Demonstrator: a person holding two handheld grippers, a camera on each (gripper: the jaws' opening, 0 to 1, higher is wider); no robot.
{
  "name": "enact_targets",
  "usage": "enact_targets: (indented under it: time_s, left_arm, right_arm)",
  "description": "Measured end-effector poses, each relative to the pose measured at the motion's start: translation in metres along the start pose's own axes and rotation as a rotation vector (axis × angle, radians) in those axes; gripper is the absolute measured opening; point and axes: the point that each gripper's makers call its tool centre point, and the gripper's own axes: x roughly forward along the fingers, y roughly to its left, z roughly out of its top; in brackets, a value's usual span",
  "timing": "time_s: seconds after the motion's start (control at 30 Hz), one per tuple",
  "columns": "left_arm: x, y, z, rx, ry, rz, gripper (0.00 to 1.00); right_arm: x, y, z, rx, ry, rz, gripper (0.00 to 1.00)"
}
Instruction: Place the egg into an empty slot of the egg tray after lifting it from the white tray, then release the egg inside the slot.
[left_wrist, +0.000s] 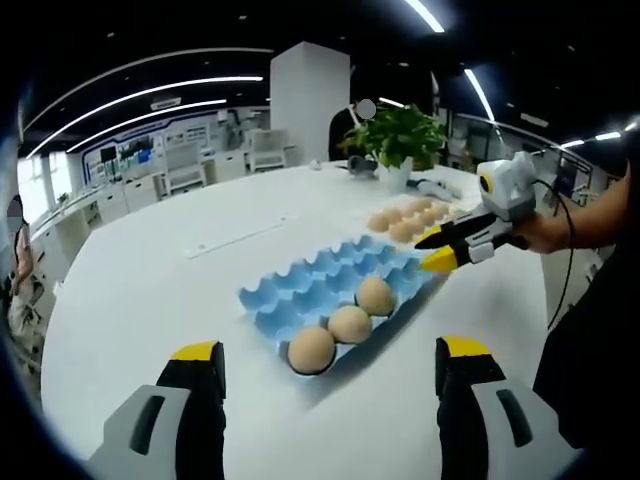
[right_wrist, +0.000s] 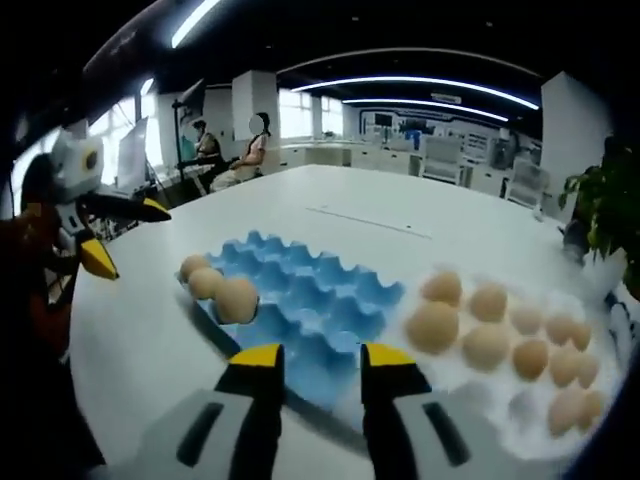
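Your left hand-held gripper (left_wrist: 328, 372) hangs above the white desk (left_wrist: 140, 300) with its yellow-tipped jaws wide apart and nothing between them; just beyond the tips lies the blue egg tray (left_wrist: 310, 280). Three eggs occupy the tray's row nearest this camera: one (left_wrist: 312, 349) at the near corner, a second (left_wrist: 350, 324) beside it, and a third (left_wrist: 375, 295) next in line, while the remaining slots show bare blue. In the left gripper view, your right hand-held gripper (left_wrist: 432, 247) enters from the right, held in your hand (left_wrist: 545, 232), its jaws apart and empty, poised over the far end of the egg tray beside the white tray (left_wrist: 455, 210) of eggs. In the right gripper view, the right hand-held gripper (right_wrist: 320, 355) points down at the near edge of the egg tray (right_wrist: 320, 300), its jaws parted with no egg between them. To the right, just beside the egg tray, the white tray (right_wrist: 520, 405) holds about a dozen eggs; the nearest (right_wrist: 433, 326) lies close to the tray's blue edge. A potted plant (left_wrist: 400, 135) stands at the desk's far side.
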Motion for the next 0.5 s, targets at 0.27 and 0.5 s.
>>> enact_targets:
  time_s: [0.27,0.5]
  left_arm:
    - [0.0,0.002,-0.001,-0.007,0.003,0.005,0.87]
    - [0.001,0.002,-0.001,-0.006,0.006,0.002,0.87]
  right_arm:
    - [-0.038,-0.076,-0.008,0.048,-0.019,-0.253,0.29]
    - [-0.079,-0.141,-0.016,0.09,-0.027,-0.454,0.29]
